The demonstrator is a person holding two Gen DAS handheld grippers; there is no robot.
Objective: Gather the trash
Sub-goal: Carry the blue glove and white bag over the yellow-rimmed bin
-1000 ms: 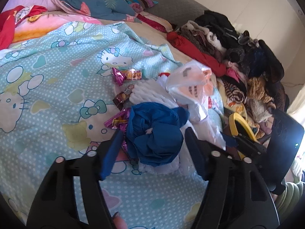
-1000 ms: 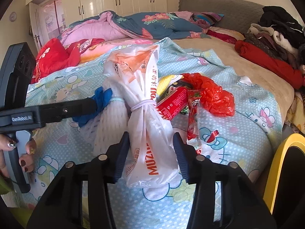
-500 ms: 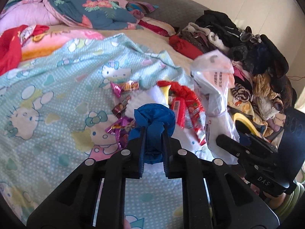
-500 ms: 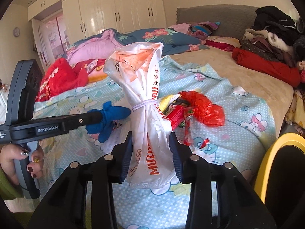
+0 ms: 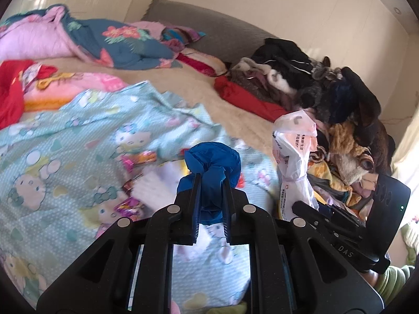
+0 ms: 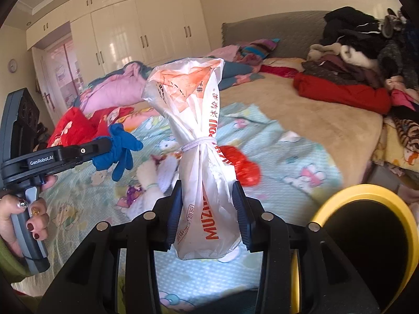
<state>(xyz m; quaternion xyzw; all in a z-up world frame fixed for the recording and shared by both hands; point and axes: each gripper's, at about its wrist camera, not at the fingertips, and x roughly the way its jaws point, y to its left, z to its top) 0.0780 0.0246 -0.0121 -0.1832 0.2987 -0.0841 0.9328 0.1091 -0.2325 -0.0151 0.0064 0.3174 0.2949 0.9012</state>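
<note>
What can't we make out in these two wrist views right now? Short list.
- Inside of the yellow-rimmed bin, right wrist view: dark, cut off by the frame edge.
- Contents of the white plastic bag held in the right tool: the bag is opaque.
- Wrappers on the bedsheet, left wrist view: motion blur, no print readable.
- Lower part of the blue glove: hidden behind the left tool.
</note>
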